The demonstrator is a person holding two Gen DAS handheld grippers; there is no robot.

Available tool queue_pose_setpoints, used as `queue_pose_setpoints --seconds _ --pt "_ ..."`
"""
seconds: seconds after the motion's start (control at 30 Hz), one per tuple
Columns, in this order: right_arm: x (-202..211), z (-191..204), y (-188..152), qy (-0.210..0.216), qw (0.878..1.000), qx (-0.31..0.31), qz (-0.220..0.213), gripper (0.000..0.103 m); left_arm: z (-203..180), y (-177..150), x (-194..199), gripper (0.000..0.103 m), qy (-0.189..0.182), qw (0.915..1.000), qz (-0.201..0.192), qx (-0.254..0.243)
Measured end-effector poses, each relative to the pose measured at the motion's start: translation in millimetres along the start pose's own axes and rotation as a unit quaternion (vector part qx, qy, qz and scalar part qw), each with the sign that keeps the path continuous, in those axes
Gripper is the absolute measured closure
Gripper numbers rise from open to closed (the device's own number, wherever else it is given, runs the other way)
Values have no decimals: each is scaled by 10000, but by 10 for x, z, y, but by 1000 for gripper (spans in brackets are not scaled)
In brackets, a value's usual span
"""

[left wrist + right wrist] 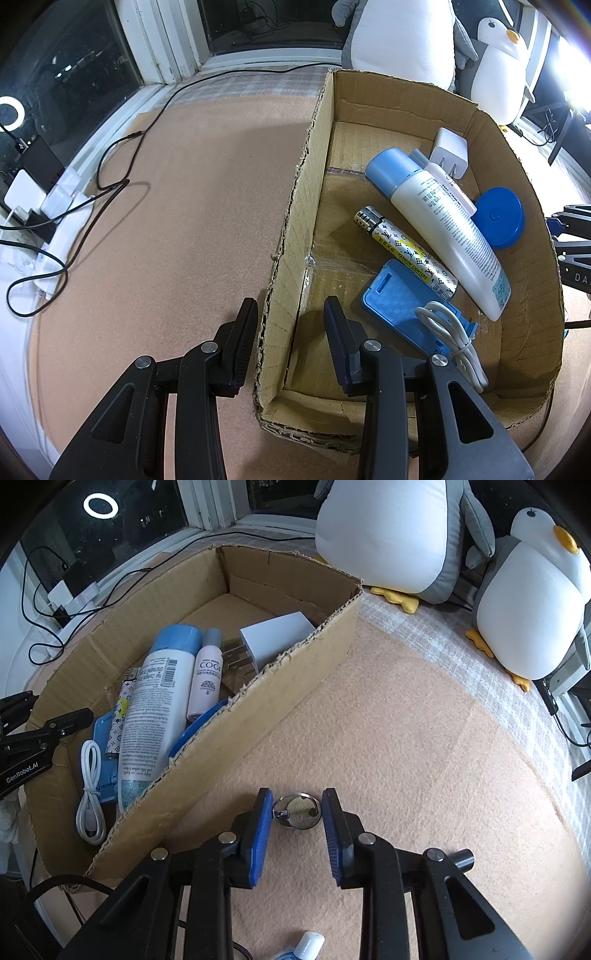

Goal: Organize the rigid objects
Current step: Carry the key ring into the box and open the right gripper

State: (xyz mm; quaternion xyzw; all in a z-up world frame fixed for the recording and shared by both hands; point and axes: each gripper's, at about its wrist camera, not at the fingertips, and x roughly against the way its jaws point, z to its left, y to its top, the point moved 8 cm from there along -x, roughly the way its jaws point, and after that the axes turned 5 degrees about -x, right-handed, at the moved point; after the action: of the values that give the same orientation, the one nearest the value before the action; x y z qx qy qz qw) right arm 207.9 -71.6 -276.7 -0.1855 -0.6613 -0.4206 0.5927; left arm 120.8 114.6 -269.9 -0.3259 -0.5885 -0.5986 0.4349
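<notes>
Your right tongs [297, 808] straddle the ring [297, 810] on the tabletop [406, 757], not yet pinching; it could skid away. Left tongs [291, 325] clamp the box [295, 206] wall.

The blue round lid [195, 727] is mostly hidden behind the cardboard box [258, 701] wall.

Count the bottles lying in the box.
2. A large white bottle with a blue cap lies mid-box; a slim pink bottle lies beside it, near the charger. Others could be hidden behind the box wall.
</notes>
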Motion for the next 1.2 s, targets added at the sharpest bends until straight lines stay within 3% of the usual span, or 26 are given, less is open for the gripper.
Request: queue_pose_setpoints --seconds 0.8,1.2 --pt "646 53 22 -50 9981 56 -607 79 -2 -1 -1 67 3 10000 -1 -1" --pt "1036 528 234 328 9939 363 -992 79 -3 -1 -2 67 3 10000 -1 -1"
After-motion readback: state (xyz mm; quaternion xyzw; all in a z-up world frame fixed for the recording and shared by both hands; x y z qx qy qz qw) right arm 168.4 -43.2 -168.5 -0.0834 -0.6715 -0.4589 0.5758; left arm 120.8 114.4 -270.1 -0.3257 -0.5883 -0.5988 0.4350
